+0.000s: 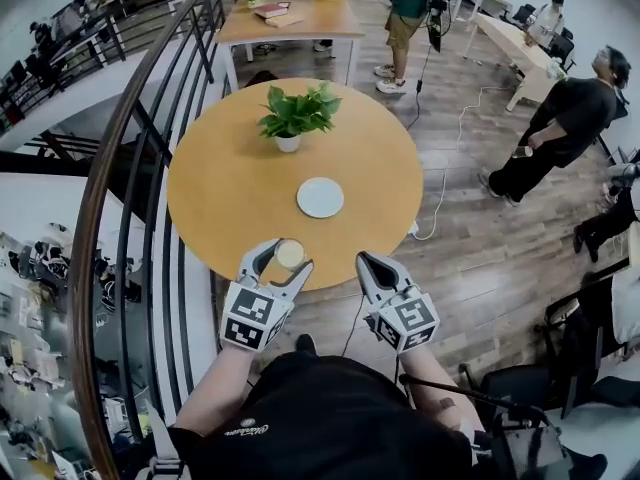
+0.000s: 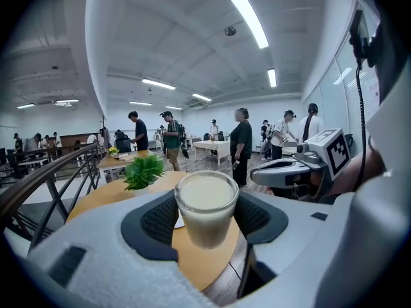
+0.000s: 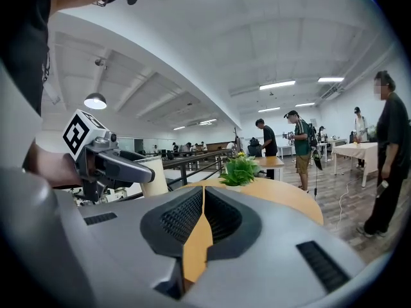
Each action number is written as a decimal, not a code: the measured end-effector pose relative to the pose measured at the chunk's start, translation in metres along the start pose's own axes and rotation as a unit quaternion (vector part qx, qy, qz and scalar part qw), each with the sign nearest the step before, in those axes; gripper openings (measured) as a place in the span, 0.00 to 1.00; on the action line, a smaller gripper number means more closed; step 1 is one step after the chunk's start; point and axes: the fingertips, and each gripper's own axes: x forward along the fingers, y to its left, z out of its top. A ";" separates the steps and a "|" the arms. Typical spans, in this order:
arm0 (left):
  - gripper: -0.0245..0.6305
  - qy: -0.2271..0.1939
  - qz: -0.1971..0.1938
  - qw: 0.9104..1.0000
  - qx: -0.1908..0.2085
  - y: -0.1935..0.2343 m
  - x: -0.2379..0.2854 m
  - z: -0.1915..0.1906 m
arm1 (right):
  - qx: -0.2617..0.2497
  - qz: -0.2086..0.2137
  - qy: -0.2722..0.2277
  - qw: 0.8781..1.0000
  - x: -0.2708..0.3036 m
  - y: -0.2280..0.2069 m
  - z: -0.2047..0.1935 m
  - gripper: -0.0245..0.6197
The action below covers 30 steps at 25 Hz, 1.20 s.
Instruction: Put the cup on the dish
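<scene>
A clear cup (image 1: 290, 254) of milky liquid stands upright between the jaws of my left gripper (image 1: 287, 256), which is shut on it over the near edge of the round wooden table (image 1: 230, 188). In the left gripper view both dark pads press on the cup (image 2: 206, 207). The white dish (image 1: 320, 197) lies bare near the table's middle, a little beyond and to the right of the cup. My right gripper (image 1: 367, 259) hovers at the table's near edge to the right of the cup, its jaws shut with nothing in them (image 3: 203, 191). The right gripper view shows the cup (image 3: 154, 175) at its left.
A potted green plant (image 1: 297, 116) stands at the table's far side. A curved black railing (image 1: 150, 168) runs along the left of the table. A white cable (image 1: 440, 183) trails on the wooden floor at the right, and several people stand beyond it.
</scene>
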 end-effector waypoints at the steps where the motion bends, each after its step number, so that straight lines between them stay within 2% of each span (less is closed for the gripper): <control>1: 0.44 -0.001 -0.002 1.000 -0.001 0.007 0.005 -0.002 | 0.001 -0.002 0.004 1.000 0.008 -0.002 -0.003 0.03; 9: 0.44 0.005 -0.017 1.000 -0.019 0.052 0.029 -0.018 | 0.006 -0.019 0.026 0.999 0.051 -0.013 -0.017 0.03; 15: 0.44 0.009 -0.031 0.999 -0.024 0.061 0.047 -0.022 | 0.009 -0.027 0.038 0.999 0.064 -0.023 -0.023 0.03; 22: 0.44 0.013 -0.021 0.999 -0.023 0.071 0.064 -0.018 | 0.009 -0.009 0.035 0.999 0.086 -0.037 -0.019 0.03; 30: 0.44 0.011 0.007 1.000 -0.022 0.077 0.099 0.004 | -0.001 0.025 0.021 0.999 0.106 -0.073 -0.001 0.03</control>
